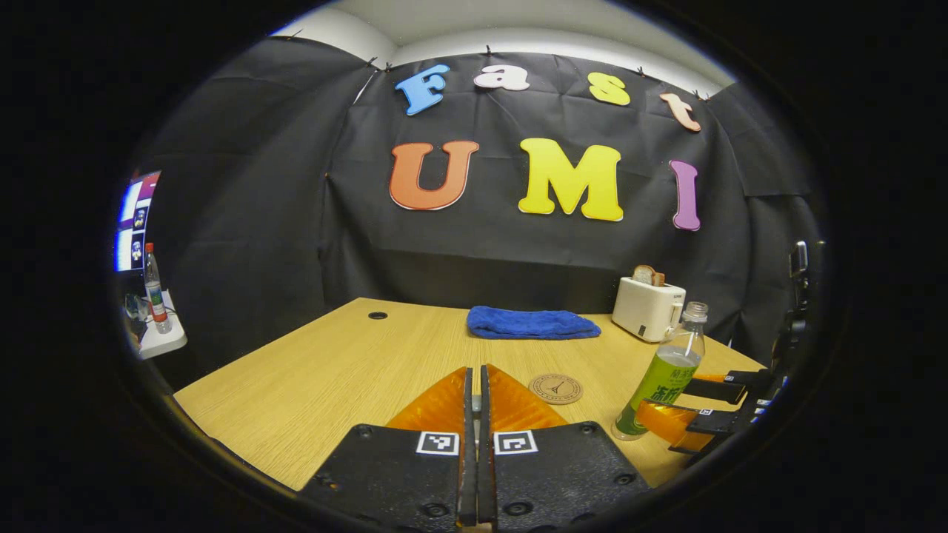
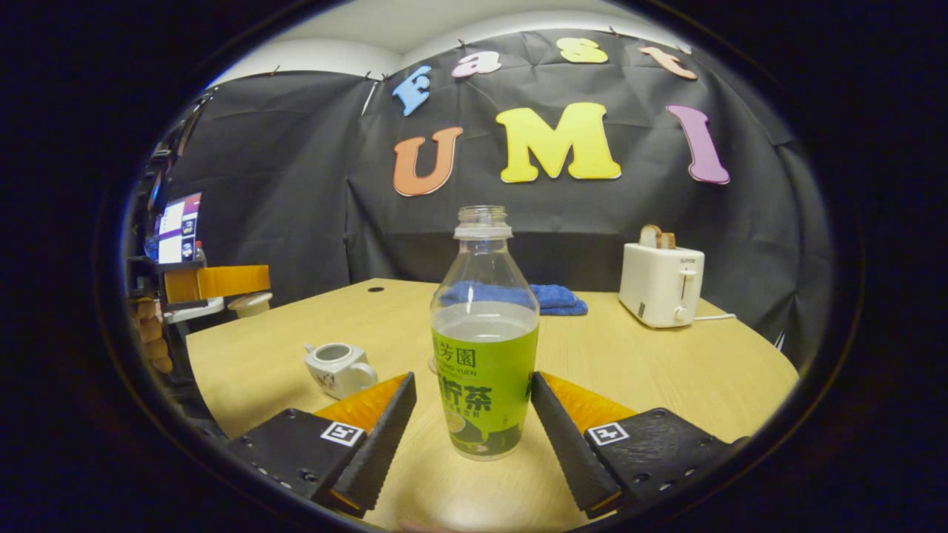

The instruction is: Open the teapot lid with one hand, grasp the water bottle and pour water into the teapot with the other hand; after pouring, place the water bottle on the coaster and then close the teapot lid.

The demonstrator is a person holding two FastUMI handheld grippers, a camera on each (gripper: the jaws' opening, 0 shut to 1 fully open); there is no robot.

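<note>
Right claw (image 2: pixel 474 414) spread wide around water bottle (image 2: pixel 485 348), gaps both sides; left claw (image 1: pixel 476 400) clenched on something thin; teapot (image 2: pixel 338 368) lidless.

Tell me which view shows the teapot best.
The right gripper view: the teapot sits lidless on the table, left of the bottle, with its opening and handle plain to see. The left gripper view looks over the coaster and bottle instead, so it gives nothing on the teapot.
</note>
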